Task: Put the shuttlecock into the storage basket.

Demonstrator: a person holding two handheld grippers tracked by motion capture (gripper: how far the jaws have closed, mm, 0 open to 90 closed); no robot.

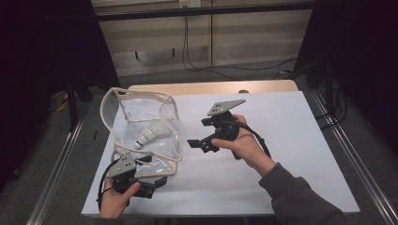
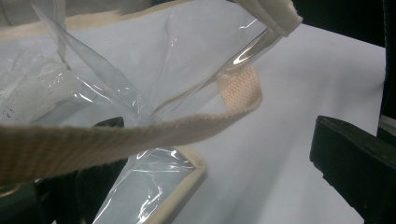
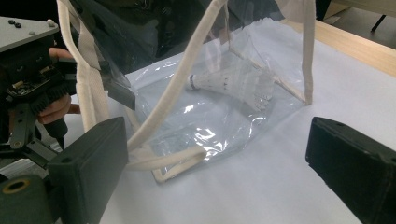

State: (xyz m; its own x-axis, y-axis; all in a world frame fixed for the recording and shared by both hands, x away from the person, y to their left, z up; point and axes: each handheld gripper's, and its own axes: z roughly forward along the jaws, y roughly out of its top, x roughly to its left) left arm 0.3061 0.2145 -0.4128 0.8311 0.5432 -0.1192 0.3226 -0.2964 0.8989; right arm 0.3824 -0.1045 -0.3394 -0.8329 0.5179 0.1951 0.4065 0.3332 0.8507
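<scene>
On the white surface (image 1: 291,140), towards its left half, lies a clear plastic bag (image 1: 155,136) edged with cream webbing, its mouth gaping and its handles looping loosely. One white shuttlecock (image 1: 149,136) with a dark band at its cork rests inside it, on its side. I count one bag, one shuttlecock and two grippers.

At the bag's near corner the left gripper (image 1: 157,183) has a cream handle (image 2: 116,137) running across between its jaws; whether they press on it I cannot tell. To the right of the bag, the right gripper (image 1: 199,143) hovers apart from it, jaws spread wide with nothing between them.

From above, the whole layout and both hands are plain. The right gripper view brings out the shuttlecock's (image 3: 224,81) feathers through the plastic, and the left gripper (image 3: 32,79) beyond the handle. Up close, the left gripper view gives the weave of the webbing and the creases in the film.
</scene>
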